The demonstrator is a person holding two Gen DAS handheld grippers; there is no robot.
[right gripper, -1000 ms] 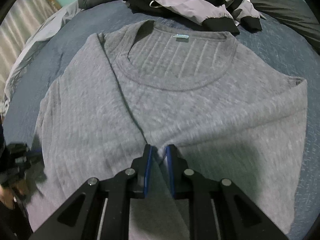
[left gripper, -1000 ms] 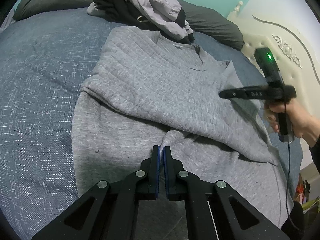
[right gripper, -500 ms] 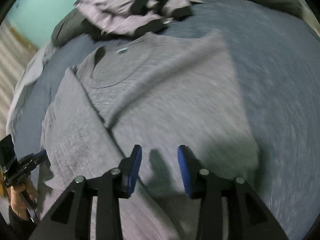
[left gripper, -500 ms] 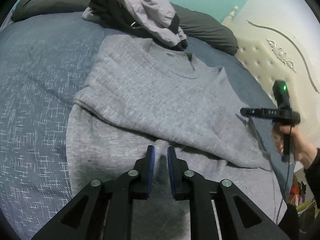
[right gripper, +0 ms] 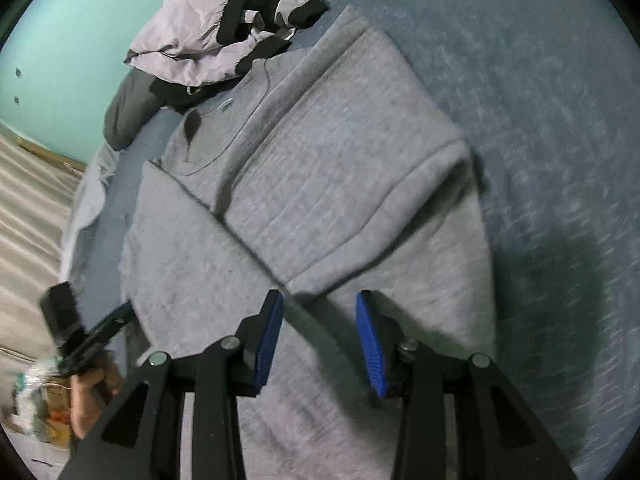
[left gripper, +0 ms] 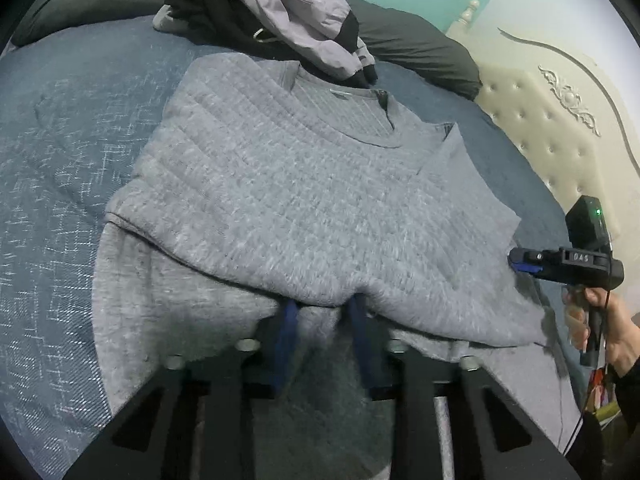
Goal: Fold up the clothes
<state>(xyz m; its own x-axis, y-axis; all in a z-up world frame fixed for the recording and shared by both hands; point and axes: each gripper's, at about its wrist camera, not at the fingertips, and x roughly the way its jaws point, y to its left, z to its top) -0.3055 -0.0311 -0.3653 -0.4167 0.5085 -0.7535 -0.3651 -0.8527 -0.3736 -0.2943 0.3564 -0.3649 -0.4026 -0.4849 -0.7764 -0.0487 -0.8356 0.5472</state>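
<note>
My left tongs (left gripper: 324, 320) are part-open, just closing in under the folded sleeve of the sweater (left gripper: 304, 200) lying flat on the bed (left gripper: 60, 140), right tongs (right gripper: 318, 320) open and empty, so I'd grab both layers squarely before lifting.

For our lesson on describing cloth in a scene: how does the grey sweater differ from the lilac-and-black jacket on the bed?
The grey sweater lies spread flat, one side folded over; the lilac-and-black jacket sits in a crumpled heap. The sweater is a plain grey ribbed knit; the jacket is smooth and two-coloured. Both rest on the blue bed cover.
</note>
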